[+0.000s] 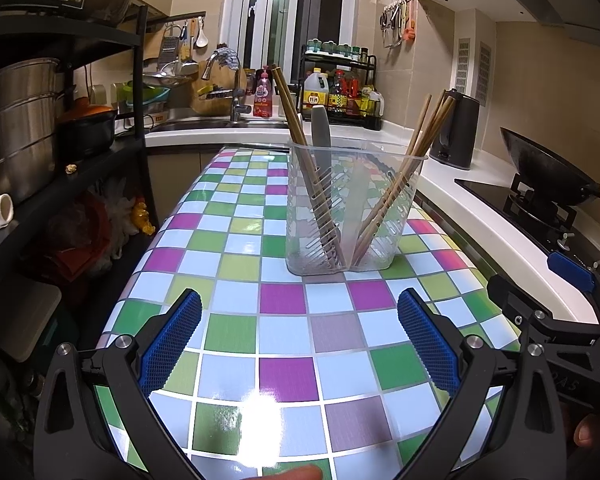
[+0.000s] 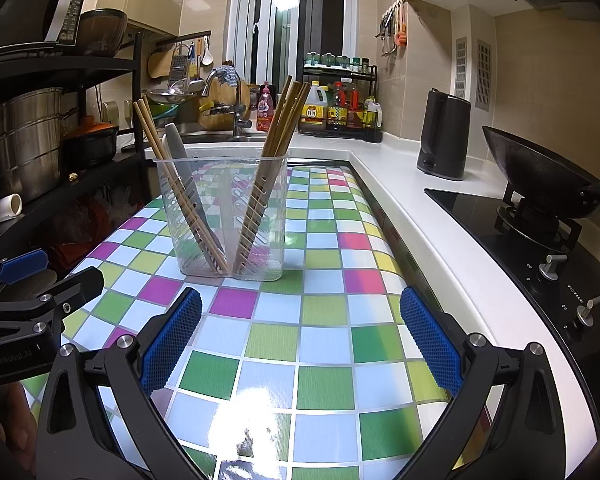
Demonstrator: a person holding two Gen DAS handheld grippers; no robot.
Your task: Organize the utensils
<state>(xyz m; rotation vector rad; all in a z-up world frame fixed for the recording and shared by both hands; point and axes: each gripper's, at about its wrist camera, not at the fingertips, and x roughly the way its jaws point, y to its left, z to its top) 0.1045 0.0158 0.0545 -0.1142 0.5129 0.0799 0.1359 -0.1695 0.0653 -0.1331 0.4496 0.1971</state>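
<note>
A clear plastic utensil holder (image 1: 354, 212) (image 2: 224, 216) stands upright on the checkered table (image 1: 284, 344) (image 2: 324, 280). Its left compartment holds a pair of wooden chopsticks (image 1: 296, 128) (image 2: 156, 148) and a grey utensil handle (image 1: 321, 128) (image 2: 176, 144). Its right compartment holds several wooden chopsticks (image 1: 424, 132) (image 2: 286, 120) leaning right. My left gripper (image 1: 300, 304) is open over the table, short of the holder, nothing between its blue pads (image 1: 172, 344). My right gripper (image 2: 300, 304) is open too, to the right of the holder, and shows in the left wrist view (image 1: 572, 276).
A white counter (image 2: 432, 248) borders the table on the right, with a black wok (image 2: 540, 176) on a stove and a dark kettle (image 2: 444, 136). A sink and faucet (image 1: 236, 100), bottle rack (image 1: 340, 92) and a black shelf with steel pots (image 1: 16, 120) stand behind and left.
</note>
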